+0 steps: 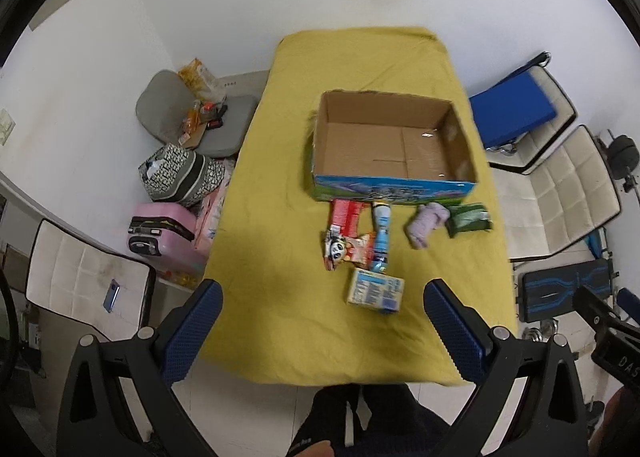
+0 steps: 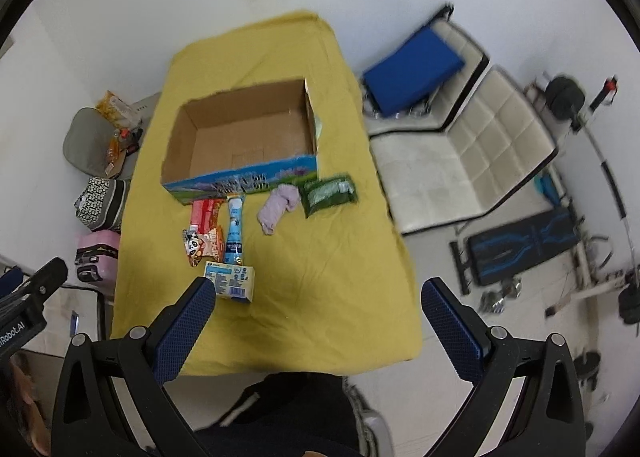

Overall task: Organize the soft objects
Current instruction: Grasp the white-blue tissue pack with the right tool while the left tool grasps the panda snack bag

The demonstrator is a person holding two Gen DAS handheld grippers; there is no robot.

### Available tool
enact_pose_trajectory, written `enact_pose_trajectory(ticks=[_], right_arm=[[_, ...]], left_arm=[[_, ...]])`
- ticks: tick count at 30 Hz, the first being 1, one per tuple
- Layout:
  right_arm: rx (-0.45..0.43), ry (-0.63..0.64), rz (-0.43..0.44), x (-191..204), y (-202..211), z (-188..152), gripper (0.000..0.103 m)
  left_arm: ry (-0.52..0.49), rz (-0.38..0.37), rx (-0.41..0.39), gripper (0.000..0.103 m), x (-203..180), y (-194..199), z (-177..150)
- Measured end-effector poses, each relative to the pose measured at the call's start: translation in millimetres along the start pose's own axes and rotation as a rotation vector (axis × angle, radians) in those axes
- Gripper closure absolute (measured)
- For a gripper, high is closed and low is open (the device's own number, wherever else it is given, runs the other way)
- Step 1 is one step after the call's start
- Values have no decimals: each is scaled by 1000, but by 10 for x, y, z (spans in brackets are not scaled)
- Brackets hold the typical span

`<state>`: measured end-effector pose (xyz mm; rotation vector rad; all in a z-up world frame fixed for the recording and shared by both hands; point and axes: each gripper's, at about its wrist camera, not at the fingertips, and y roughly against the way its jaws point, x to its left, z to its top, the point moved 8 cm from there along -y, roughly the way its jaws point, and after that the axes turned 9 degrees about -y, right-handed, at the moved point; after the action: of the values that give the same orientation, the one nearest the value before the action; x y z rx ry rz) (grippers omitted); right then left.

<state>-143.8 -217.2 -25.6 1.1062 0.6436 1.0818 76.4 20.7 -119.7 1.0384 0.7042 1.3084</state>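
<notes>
An open cardboard box (image 1: 394, 145) (image 2: 244, 137) stands empty on the yellow-covered table (image 1: 280, 225) (image 2: 328, 265). In front of it lie a red snack pack (image 1: 346, 213) (image 2: 206, 211), a panda snack bag (image 1: 346, 249) (image 2: 204, 247), a blue tube (image 1: 381, 235) (image 2: 235, 227), a lilac soft cloth (image 1: 426, 223) (image 2: 278, 207), a green wipes pack (image 1: 468, 219) (image 2: 329, 193) and a small carton (image 1: 374, 291) (image 2: 232, 281). My left gripper (image 1: 322, 291) and right gripper (image 2: 316, 289) are both open and empty, high above the table's near edge.
Left of the table are a grey seat with clutter (image 1: 188, 113), a patterned bag (image 1: 182, 175) and a pink suitcase (image 1: 160, 233). White padded chairs (image 2: 472, 145) and a blue cushion (image 2: 412, 69) stand to the right, with exercise gear (image 2: 520, 249) on the floor.
</notes>
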Motion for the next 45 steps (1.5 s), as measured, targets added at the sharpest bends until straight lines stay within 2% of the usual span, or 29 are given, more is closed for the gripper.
enact_pose_trajectory(ticks=[2, 7, 9, 10, 12, 14, 18, 21, 23, 26, 27, 29, 31, 33, 35, 39, 41, 45], right_arm=[[42, -18, -13, 25, -375, 46, 0], [171, -94, 11, 79, -1402, 89, 0], [225, -119, 6, 88, -1836, 36, 0], [257, -120, 16, 126, -2047, -10, 0], [299, -89, 35, 264, -2378, -139, 0], [336, 36, 73, 544, -2687, -281, 0], [406, 340, 107, 1159, -3133, -649, 0], [410, 585, 123, 1606, -3371, -884, 0], [421, 722, 105, 1812, -3535, -1058, 0], [500, 822, 122, 1998, -3787, -1315, 1], [521, 837, 128, 2037, -3845, -1388, 8], [519, 865, 91, 2055, -3962, -1469, 12], [508, 836, 88, 2035, -3970, -1479, 18], [524, 753, 95, 1932, -3930, -1451, 22], [533, 646, 85, 1761, -3907, -1356, 25], [547, 386, 52, 1341, -3923, -1136, 33], [530, 271, 43, 1149, -3967, -994, 35], [467, 88, 5, 804, -4043, -694, 38]], left_arm=[[13, 2, 49, 0, 55, -317, 27], [48, -58, 145, 0, 116, -1196, 58], [60, -55, 203, 0, 141, -1489, -43], [70, -77, 225, 0, 136, -1655, -78], [74, -37, 284, 0, 177, -1918, -199], [73, -49, 336, 0, 189, -2132, -336], [59, 5, 426, 0, 292, -2469, -670], [78, 23, 484, 0, 421, -2654, -926], [97, 34, 512, 0, 516, -2749, -1071], [117, 31, 548, 0, 576, -2864, -1238], [122, 33, 557, 0, 599, -2888, -1287], [129, 21, 564, 0, 610, -2908, -1309], [149, -9, 564, 0, 579, -2923, -1303], [190, -64, 564, 0, 540, -2932, -1267], [252, -153, 554, 0, 436, -2964, -1186], [329, -278, 548, 0, 177, -3092, -1018], [355, -339, 549, 0, 8, -3176, -927], [442, -403, 557, 0, -183, -3349, -795]])
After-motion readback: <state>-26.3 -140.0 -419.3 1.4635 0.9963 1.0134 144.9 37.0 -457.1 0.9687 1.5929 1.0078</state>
